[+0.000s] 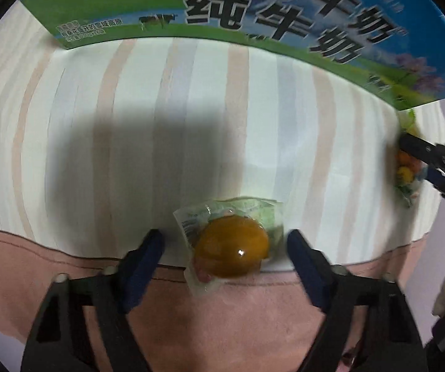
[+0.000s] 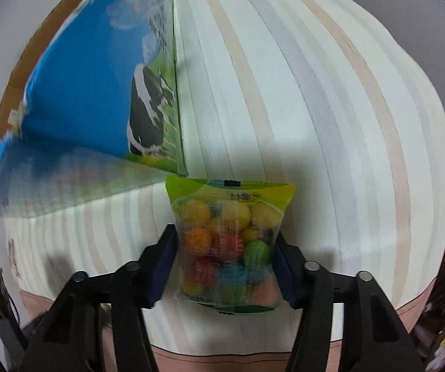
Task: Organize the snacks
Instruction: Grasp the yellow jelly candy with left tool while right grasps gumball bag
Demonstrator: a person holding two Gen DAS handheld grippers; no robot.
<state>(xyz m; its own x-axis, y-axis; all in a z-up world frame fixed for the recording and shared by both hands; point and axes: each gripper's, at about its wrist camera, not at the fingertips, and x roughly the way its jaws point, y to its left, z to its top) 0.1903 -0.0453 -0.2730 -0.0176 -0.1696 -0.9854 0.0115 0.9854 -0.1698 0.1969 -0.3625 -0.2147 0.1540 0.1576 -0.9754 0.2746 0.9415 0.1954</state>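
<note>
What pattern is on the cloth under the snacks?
The cloth has pale stripes, white with peach and grey-blue, and a plain pink border. The right wrist view shows it best.

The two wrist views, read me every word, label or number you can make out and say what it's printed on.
"纯牛奶": large black characters on the blue and green cardboard milk carton.
Line above it on the same carton: cut off at the top, apparently ending "牛奶"; the rest is unreadable.
Small white print by the cow on the carton: too small to read.
Clear wrapper around the amber round sweet: print blurred.
Green-topped clear bag of coloured candy balls: print blurred.
</note>
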